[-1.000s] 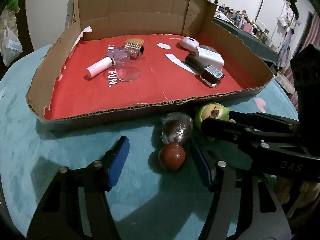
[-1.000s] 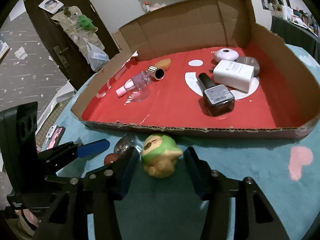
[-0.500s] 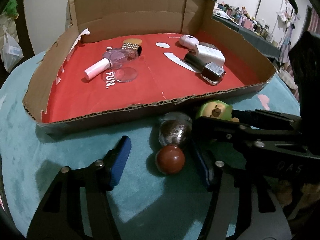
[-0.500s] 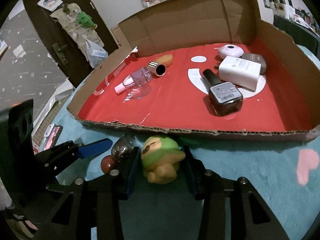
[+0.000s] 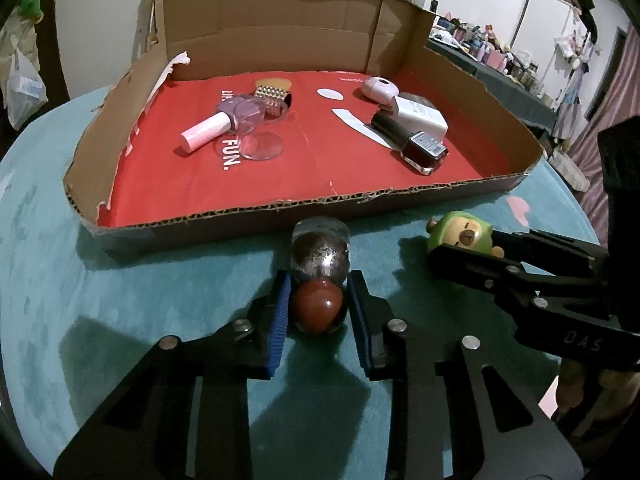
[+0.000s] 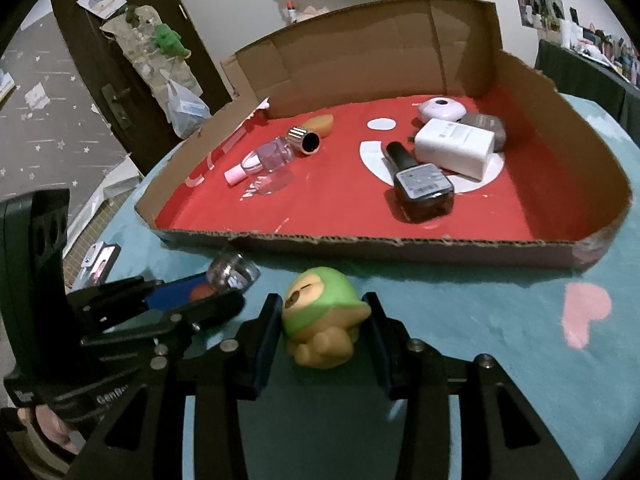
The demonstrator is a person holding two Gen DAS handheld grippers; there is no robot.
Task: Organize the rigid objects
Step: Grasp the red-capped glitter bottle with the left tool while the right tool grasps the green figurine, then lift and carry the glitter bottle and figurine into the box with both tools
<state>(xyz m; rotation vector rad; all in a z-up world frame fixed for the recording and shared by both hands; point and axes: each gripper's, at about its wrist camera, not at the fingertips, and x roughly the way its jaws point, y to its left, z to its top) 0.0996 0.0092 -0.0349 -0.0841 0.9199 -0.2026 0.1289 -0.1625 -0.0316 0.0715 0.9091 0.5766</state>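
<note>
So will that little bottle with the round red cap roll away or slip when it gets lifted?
Probably could slip: the left gripper pinches only the bottle's glossy round cap. Lying on its side on the cloth, it might roll if released. It looks stiff, possibly breakable.

The left gripper (image 5: 318,308) has closed onto the red-capped bottle (image 5: 319,276).

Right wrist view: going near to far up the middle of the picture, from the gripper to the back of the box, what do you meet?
right gripper shut on the green-hooded toy → cardboard box front wall → dark nail polish bottle → white charger → pink round case
</note>
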